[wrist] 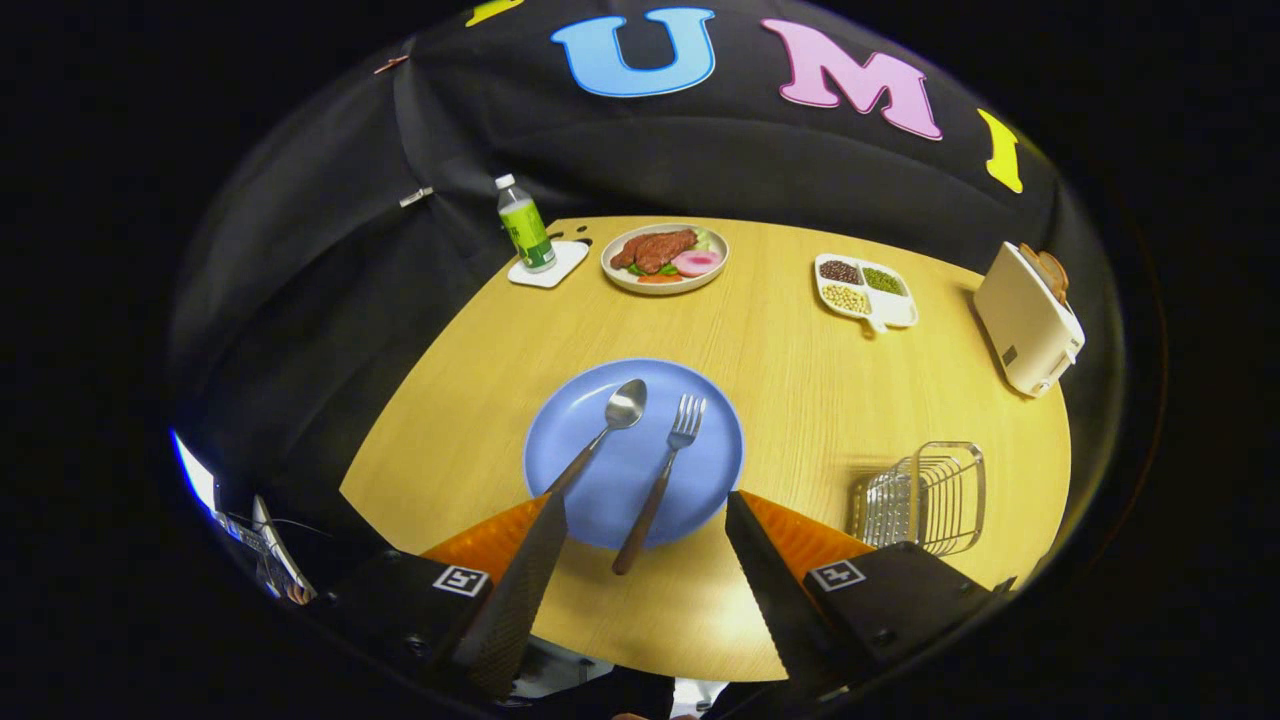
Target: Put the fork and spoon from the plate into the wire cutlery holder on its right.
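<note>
The gripper (645, 505) is hovering with its fingers spread wide apart, gripping nothing, at the bottom centre of the frame above the near edge of a wooden table (780, 340). Just ahead of the fingers, in the middle of the frame, a blue plate (705, 455) is lying with the spoon (603, 432) and the fork (662, 475) side by side on it (spoon on the left, fork on the right). Both brown handles are pointing back toward the fingers: the spoon's is running in behind the left fingertip, and the fork's is reaching past the plate's near rim into the gap between the fingers. The wire cutlery holder (925, 495) is sitting at the lower right, right of the plate and apart from it. Along the far edge a bottle (524, 223) is standing on a white coaster (549, 266), beside a plate of food (665, 257), a divided dish of beans (866, 290) and, at the far right, a toaster (1028, 318).
</note>
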Motion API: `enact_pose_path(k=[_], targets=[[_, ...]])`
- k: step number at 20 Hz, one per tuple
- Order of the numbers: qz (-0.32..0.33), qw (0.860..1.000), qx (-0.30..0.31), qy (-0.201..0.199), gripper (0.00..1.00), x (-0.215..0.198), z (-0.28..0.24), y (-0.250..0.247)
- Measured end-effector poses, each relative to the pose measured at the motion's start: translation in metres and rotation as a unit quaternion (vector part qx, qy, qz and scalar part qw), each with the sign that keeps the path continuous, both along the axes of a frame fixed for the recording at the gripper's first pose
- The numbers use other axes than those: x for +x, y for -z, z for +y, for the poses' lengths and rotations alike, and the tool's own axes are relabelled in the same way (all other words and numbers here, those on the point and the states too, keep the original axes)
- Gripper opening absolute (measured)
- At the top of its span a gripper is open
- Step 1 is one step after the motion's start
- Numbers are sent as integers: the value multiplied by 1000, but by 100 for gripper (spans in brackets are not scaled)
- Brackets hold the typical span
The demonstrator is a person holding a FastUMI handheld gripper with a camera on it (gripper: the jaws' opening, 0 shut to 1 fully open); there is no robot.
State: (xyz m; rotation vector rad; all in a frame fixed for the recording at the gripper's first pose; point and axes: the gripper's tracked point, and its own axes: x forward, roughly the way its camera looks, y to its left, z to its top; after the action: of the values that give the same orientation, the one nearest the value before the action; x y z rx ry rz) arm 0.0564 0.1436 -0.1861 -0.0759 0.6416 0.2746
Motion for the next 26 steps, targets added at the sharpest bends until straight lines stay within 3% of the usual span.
enact_pose_path(k=[8,13,16,21,22,24,26], targets=[[54,998,-22,0,94,29,16,57],[87,996,-28,17,75,42,19,83],[116,992,-32,36,69,45,16,99],[144,987,-37,54,28,49,8,103],[148,986,-37,62,28,50,4,101],[156,986,-26,55,14,53,6,106],[167,985,-17,37,12,51,5,106]])
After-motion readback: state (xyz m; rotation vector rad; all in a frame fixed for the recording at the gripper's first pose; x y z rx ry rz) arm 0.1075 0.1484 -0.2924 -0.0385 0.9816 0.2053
